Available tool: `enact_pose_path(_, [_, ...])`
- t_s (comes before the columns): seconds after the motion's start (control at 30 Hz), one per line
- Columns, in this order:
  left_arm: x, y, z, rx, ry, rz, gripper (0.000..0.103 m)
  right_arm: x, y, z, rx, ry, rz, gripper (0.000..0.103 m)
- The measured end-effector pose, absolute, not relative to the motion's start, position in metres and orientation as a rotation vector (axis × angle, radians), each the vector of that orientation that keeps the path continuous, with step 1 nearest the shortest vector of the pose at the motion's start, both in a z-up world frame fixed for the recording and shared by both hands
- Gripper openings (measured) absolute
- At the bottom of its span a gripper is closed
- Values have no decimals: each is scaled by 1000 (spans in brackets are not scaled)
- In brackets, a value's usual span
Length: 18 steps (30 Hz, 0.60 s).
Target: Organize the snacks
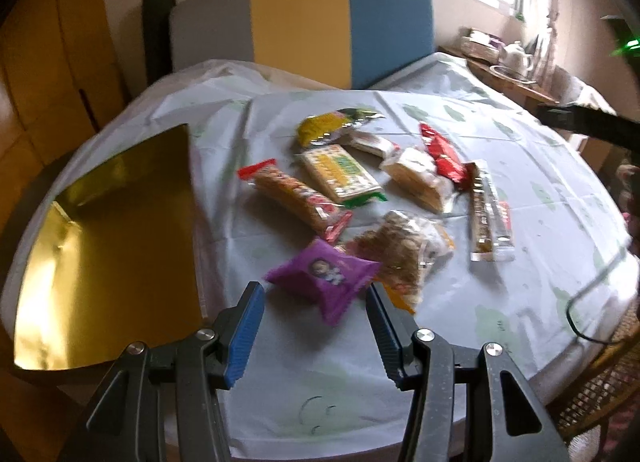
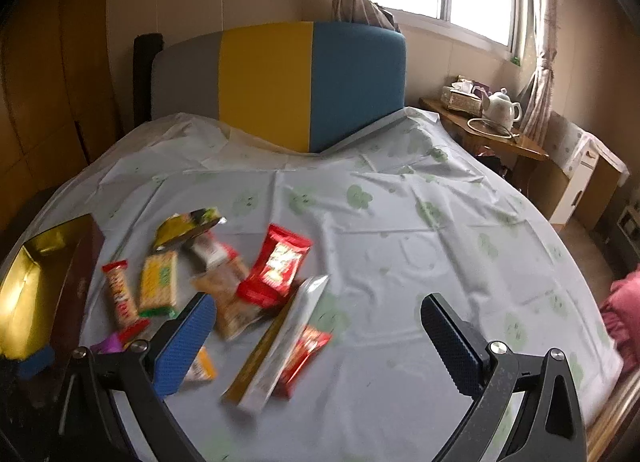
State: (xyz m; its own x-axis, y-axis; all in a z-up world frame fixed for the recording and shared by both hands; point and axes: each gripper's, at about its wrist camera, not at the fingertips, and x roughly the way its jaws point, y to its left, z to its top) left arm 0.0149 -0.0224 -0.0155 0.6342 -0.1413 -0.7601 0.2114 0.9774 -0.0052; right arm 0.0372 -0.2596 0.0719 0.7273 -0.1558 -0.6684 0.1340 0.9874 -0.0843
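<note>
Several snack packets lie in a loose pile on the white tablecloth [image 1: 520,189]. In the left wrist view a purple packet [image 1: 324,274] lies just beyond my open left gripper [image 1: 316,302], its jaws apart and empty. Behind it are a red-ended cracker pack [image 1: 298,199], a yellow-green biscuit pack [image 1: 340,175] and a long clear bar pack [image 1: 490,213]. A gold-lined open box [image 1: 108,238] sits to the left. My right gripper [image 2: 316,318] is open and empty, above the long silver pack [image 2: 286,342] and near a red packet [image 2: 276,266].
A grey, yellow and blue headboard [image 2: 280,85] stands behind the table. A side table with a white teapot [image 2: 502,105] is at the right. A wicker chair edge [image 1: 600,390] is at the front right. The box also shows at the left in the right wrist view [image 2: 36,286].
</note>
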Motion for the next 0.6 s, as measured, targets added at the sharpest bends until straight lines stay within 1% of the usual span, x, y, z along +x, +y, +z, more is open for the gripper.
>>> enact_pose_path(0.07, [18,-24,-12,88,854,-220,62,53,-272,65,-63,763,-169,103])
enact_pose_path(0.17, [32,-17,-3,25,907,-230,62,69,-293,47,-16,823,-188,103])
enact_pose_path(0.23, [46,-10,2,-23,939,-233,62,76,-307,37,79,902,-192,103])
enact_pose_path(0.27, [54,-7,3,-35,966,-241,61,77,-311,36,133,911,-172,103])
enact_pose_path(0.3, [62,-3,5,-68,993,-269,55,76,-314,37,154,906,-165,103])
enact_pose_path(0.4, [90,5,13,-160,1069,-311,55,71,-312,40,131,890,-172,103])
enact_pose_path(0.43, [99,4,15,-165,1086,-302,53,71,-312,41,137,889,-164,103])
enact_pose_path(0.47, [110,3,17,-180,1109,-304,47,70,-312,43,147,888,-150,103])
enact_pose_path(0.53, [128,-1,15,-180,1155,-295,46,67,-311,45,153,880,-141,103])
enact_pose_path(0.6, [144,-4,7,-184,1214,-268,40,66,-312,49,163,868,-134,103])
